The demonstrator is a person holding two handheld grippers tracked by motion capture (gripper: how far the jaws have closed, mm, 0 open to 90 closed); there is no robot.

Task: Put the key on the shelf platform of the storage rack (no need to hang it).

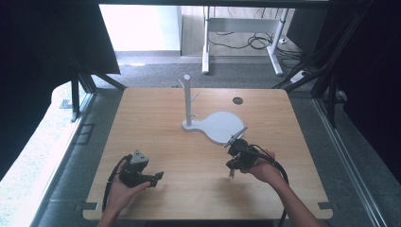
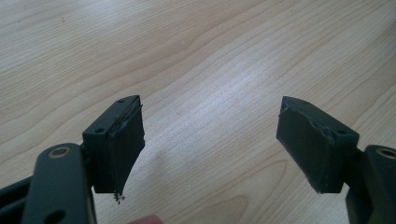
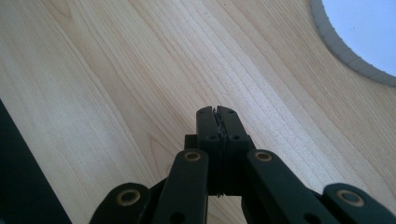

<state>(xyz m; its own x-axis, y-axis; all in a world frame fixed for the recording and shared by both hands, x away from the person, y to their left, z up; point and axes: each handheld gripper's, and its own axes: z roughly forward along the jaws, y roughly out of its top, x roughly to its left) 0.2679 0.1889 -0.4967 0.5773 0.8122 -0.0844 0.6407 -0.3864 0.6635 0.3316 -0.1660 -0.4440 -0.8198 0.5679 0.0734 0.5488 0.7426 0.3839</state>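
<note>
While left gripper (image 2: pixel 210 140) gapes wide, right gripper (image 3: pixel 218 114) pressed closed, white pegged stand (image 1: pixel 187 101) upright on table (image 1: pixel 156 118)

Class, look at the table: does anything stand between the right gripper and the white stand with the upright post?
Nothing visible does. The right gripper, jaws shut, hovers just beside the round plate of the white stand, with bare wooden table between them. The left gripper, jaws open, is off to the other side, out of the path.
</note>
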